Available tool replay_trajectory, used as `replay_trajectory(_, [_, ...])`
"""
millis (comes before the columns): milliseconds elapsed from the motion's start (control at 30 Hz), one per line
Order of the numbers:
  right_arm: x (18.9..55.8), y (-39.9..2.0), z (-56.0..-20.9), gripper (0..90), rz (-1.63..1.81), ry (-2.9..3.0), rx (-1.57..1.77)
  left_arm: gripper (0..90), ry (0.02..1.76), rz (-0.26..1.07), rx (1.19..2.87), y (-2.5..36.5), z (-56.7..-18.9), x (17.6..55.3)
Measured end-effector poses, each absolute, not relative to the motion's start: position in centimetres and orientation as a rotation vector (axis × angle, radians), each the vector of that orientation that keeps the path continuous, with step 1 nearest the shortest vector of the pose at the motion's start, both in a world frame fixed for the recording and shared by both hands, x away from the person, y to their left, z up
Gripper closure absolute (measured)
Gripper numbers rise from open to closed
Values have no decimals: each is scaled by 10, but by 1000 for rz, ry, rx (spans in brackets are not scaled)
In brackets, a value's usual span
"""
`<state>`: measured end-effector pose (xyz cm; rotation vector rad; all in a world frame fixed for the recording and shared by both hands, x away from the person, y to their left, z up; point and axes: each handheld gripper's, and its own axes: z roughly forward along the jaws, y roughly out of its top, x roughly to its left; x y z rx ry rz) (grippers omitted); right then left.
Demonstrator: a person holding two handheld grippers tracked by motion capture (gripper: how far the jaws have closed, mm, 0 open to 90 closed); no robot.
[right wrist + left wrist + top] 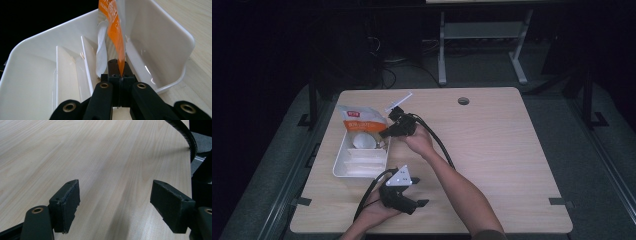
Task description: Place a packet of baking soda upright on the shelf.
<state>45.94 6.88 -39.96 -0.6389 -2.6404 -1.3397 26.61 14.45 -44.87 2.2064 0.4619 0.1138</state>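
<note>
Nearby, left hand-held gripper [419, 192] sat wide open w/ nothing, over bare counter [492, 150]. Farther, right hand-held gripper [120, 75] was clamped on orange-white bag's [113, 27] edge, hanging into white tray's [160, 45] end compartment; best lowered straight, w/o snagging dividers.

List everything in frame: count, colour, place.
table: 1, light wood, centre
tray: 1, white, with dividers, table's left side
bag: 1, orange and white, at the tray's far end, edge pinched by the right gripper
cable hole: 1, grey, far edge of the table
frame: 1, grey metal, on the floor behind the table
right gripper: 1, black, shut on the bag
left gripper: 1, black, open over bare table near the front edge
forearms: 2, entering from the bottom
</note>
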Motion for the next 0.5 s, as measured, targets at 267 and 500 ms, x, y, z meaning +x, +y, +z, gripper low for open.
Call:
replay_trajectory(267, [458, 64, -394, 833, -1363, -2624, -632, 235, 461, 115, 2202, 145, -449, 267])
replay_trajectory(500, [456, 49, -386, 794, -1385, -2609, -629, 235, 464, 116, 2205, 145, -449, 267])
